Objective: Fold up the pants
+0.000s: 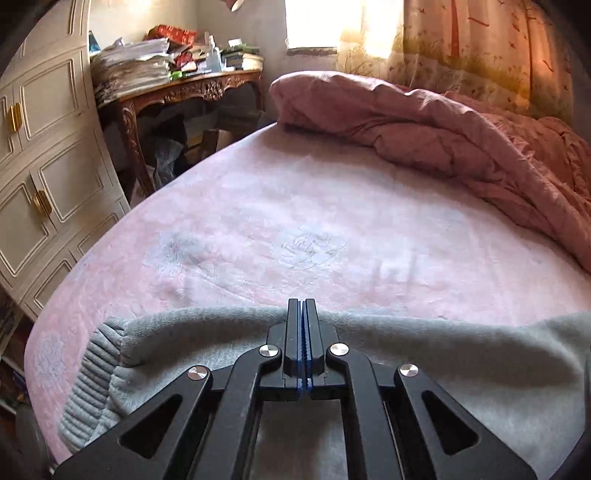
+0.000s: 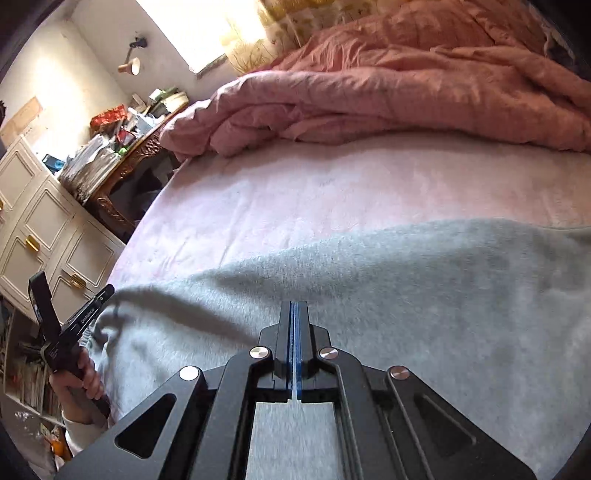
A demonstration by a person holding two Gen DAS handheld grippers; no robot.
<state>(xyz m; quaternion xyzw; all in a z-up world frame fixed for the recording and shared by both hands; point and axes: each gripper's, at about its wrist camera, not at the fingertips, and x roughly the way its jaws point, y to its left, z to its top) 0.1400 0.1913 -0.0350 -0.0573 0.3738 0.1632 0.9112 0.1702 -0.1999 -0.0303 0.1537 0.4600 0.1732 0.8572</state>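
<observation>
Grey sweatpants [image 1: 443, 354] lie across the near part of a pink bed [image 1: 295, 221], with a ribbed cuff [image 1: 88, 373] at the left. My left gripper [image 1: 303, 306] is shut, its tips at the pants' far folded edge; whether cloth is pinched I cannot tell. In the right wrist view the pants [image 2: 424, 295] spread wide under my right gripper [image 2: 294, 308], which is shut above the fabric. The left gripper also shows in the right wrist view at the left, at the pants' edge, its tips hidden.
A rumpled pink quilt [image 1: 461, 136] is heaped at the far right of the bed. A white cabinet [image 1: 40, 177] and a cluttered wooden desk [image 1: 192, 88] stand off the bed's left side. A curtained window [image 1: 369, 29] is behind.
</observation>
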